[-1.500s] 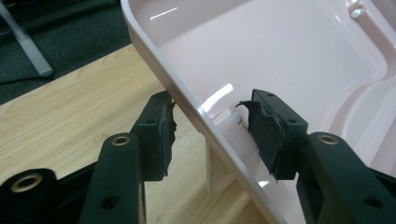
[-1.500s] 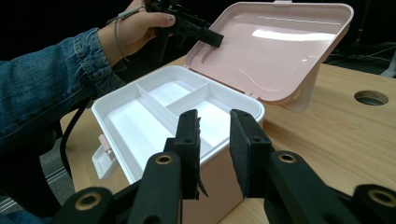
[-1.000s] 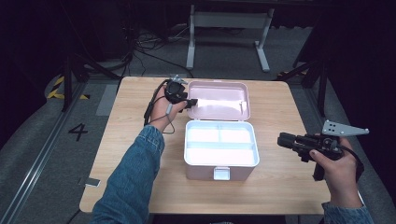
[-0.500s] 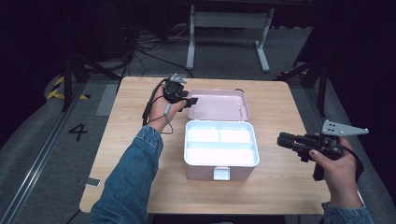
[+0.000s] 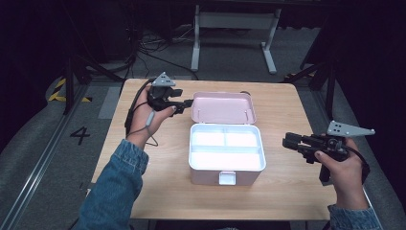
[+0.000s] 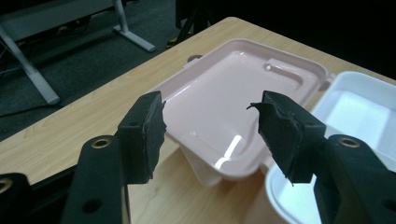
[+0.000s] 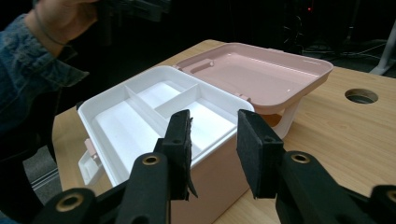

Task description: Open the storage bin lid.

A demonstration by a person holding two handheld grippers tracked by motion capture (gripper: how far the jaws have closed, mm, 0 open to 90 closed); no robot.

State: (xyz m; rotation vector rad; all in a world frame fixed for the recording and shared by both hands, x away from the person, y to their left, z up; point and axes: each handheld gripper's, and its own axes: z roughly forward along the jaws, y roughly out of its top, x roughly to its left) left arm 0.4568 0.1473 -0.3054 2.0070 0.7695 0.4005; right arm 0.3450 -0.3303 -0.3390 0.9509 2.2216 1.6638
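I read the step in hand as laying the pink lid of the storage box fully open: the box sits mid-table, its lid hinged back toward twelve o'clock and, judging from the right gripper view, resting low but propped clear of the table. My left gripper hovers at about nine o'clock of the lid, just beside its edge, jaws spread with nothing between them; in its own view the lid lies ahead of the gap. To finish cleanly I would ease off sideways without catching the rim. My right gripper waits at three o'clock of the box, apart from it, jaws also spread and empty. The white divided tray inside looks bare. I can read no brand or label on the box; the only writing is a "4" on the floor at nine o'clock.
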